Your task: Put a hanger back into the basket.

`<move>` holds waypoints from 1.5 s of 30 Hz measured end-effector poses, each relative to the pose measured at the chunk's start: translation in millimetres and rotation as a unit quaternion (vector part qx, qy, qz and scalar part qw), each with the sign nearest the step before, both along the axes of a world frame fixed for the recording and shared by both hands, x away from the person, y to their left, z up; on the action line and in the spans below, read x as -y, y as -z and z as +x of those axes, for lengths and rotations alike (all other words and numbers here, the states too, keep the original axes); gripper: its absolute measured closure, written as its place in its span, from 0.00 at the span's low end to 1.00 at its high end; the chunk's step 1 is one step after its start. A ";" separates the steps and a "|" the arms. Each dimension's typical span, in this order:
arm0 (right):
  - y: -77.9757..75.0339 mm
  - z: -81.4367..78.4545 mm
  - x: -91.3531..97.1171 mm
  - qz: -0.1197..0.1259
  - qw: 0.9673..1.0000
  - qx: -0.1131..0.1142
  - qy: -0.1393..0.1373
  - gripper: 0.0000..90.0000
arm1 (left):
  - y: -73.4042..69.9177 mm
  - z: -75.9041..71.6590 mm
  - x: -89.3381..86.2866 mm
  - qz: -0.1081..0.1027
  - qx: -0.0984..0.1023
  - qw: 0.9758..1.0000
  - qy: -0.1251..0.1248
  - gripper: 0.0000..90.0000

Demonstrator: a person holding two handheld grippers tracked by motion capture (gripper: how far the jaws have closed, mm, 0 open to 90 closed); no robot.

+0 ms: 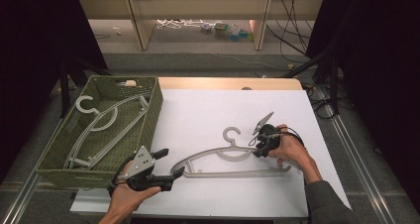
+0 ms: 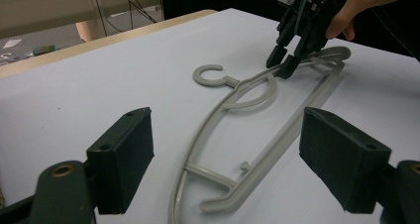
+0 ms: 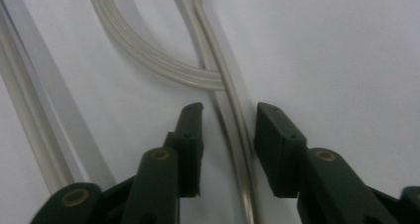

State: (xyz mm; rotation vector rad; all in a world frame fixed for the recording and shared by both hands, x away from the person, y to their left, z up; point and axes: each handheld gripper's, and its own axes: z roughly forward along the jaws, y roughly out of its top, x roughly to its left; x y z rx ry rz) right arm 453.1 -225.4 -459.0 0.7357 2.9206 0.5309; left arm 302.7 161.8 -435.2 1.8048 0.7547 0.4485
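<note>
The left gripper (image 1: 168, 165) gapes, empty, near the pale grey plastic hanger's (image 1: 233, 160) end on the white desk (image 1: 208, 110). Farther off, the right gripper (image 1: 261, 143), unclenched, straddles its shoulder; clamp squarely before lifting.

From my high view the white table top (image 1: 223, 110) is the brightest thing, lit evenly from above — the surroundings at both sides fall into near black. Shadows under the grey hanger (image 1: 233, 157) are soft and short. The picture is a little grainy. In the left gripper view the near black pads (image 2: 124, 159) are soft-edged while the hanger is fairly sharp. The right gripper view is dimmer and blurred — the hanger's bars (image 3: 233, 120) smear close up.
</note>
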 end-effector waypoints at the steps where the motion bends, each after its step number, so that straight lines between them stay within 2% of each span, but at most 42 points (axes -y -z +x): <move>1: -0.4 0.1 -0.7 -0.003 1.000 0.000 -0.004 0.75 | 0.1 0.1 0.1 -0.002 0.001 1.000 0.000 0.23; 9: -2.0 1.3 -6.4 -0.026 0.999 -0.006 -0.020 0.79 | 0.3 -0.7 0.0 -0.004 -0.001 1.000 -0.002 0.24; 10: -2.0 1.2 -6.6 -0.027 0.999 -0.006 -0.020 0.81 | -0.2 -0.2 -0.5 -0.002 0.005 1.000 0.000 0.24; 13: -2.0 1.3 -7.1 -0.028 0.999 -0.008 -0.023 0.85 | 0.6 -0.1 -0.1 -0.008 0.000 1.000 -0.001 0.24; 15: -2.2 1.5 -7.4 -0.031 0.999 -0.008 -0.027 0.85 | 0.4 -0.6 -0.1 -0.003 -0.002 1.000 -0.003 0.24; 17: -3.5 1.9 -9.2 -0.044 0.998 -0.011 -0.040 0.87 | 0.4 -0.1 0.0 0.002 0.001 1.000 0.000 0.24; 20: -2.9 1.4 -11.8 -0.048 0.997 -0.008 -0.052 0.88 | 1.1 -0.6 1.3 -0.001 -0.004 1.000 0.000 0.24; 26: -3.0 -2.1 -14.0 -0.057 0.994 0.012 -0.097 0.91 | 0.7 0.8 -0.9 0.005 -0.001 1.000 -0.004 0.24; 31: -4.0 -6.4 -13.8 -0.060 0.990 0.033 -0.124 0.92 | 1.0 1.4 -1.1 0.002 -0.001 1.000 -0.003 0.24; 32: -5.1 -7.7 -13.0 -0.060 0.989 0.038 -0.132 0.92 | 1.9 1.7 -0.4 -0.005 -0.004 1.000 -0.002 0.24; 36: -13.6 -12.8 -11.6 -0.052 0.988 0.056 -0.136 0.92 | 1.8 3.1 0.1 0.000 -0.007 1.000 0.001 0.24; 40: -21.2 -17.9 -10.7 -0.050 0.987 0.068 -0.139 0.92 | 1.5 7.1 3.7 -0.009 -0.014 1.000 0.003 0.24; 41: -23.0 -19.1 -10.5 -0.047 0.986 0.070 -0.141 0.92 | 0.1 8.7 4.8 -0.001 -0.012 1.000 0.004 0.24; 42: -26.0 -20.3 -10.3 -0.049 0.985 0.079 -0.143 0.92 | 0.4 10.8 7.0 -0.008 -0.015 1.000 0.004 0.24; 43: -28.2 -21.2 -10.3 -0.049 0.985 0.082 -0.145 0.92 | -0.4 12.7 8.4 -0.001 -0.011 1.000 0.005 0.24; 45: -33.2 -23.5 -11.4 -0.052 0.984 0.093 -0.146 0.92 | 1.2 15.2 12.9 0.002 -0.016 1.000 0.007 0.24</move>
